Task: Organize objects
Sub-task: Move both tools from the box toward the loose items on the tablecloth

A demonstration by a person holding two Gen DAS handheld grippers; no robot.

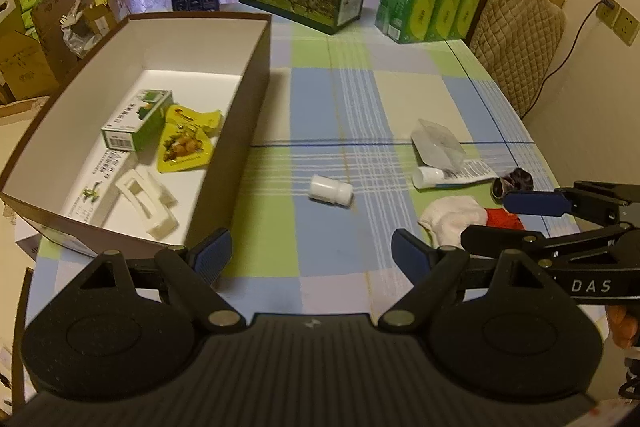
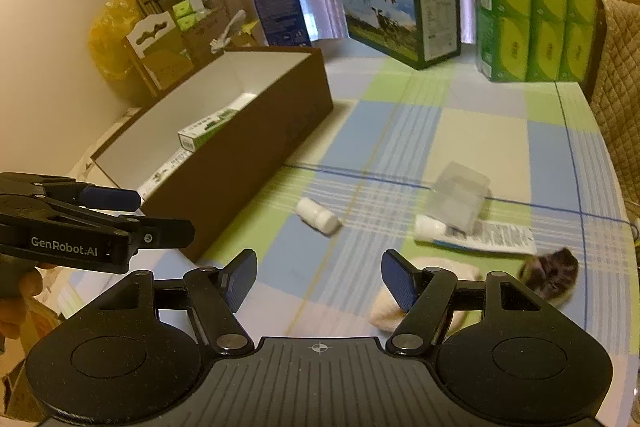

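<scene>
- My left tongs [image 1: 310, 255] hang spread apart and empty over the checked counter [image 1: 340, 107], just beside the near corner of the brown box [image 1: 240, 131].
- My right tongs [image 2: 318, 277] are spread apart as well, holding nothing, low over the white sock [image 2: 384, 315].
- The box already holds a green carton [image 1: 136, 121], a yellow pouch [image 1: 186, 141] and a white plastic clip [image 1: 146, 205], lying on a printed sheet.
- Out on the counter lie the white bottle [image 1: 331, 189] on its side, the toothpaste tube [image 1: 452, 175] with a clear plastic case [image 1: 438, 143] resting on it, the sock with something red touching it, and a dark furry thing [image 2: 554, 273] near the counter edge.
- I judge the job roughly half done; the bottle or the sock looks like the next pick.
- Risk: the bottle is round and lying down, so a glancing close of my tongs could roll it away.
- Risk: the sock is limp; I may pinch the tablecloth along with it, or drag the red piece too.
- Risk: pulling the tube would tip the clear case off it.
- Risk: the furry thing is close to the edge, so a nudge from my right tongs could push it off.
- Risk: both tongs sit near each other and could collide.
</scene>
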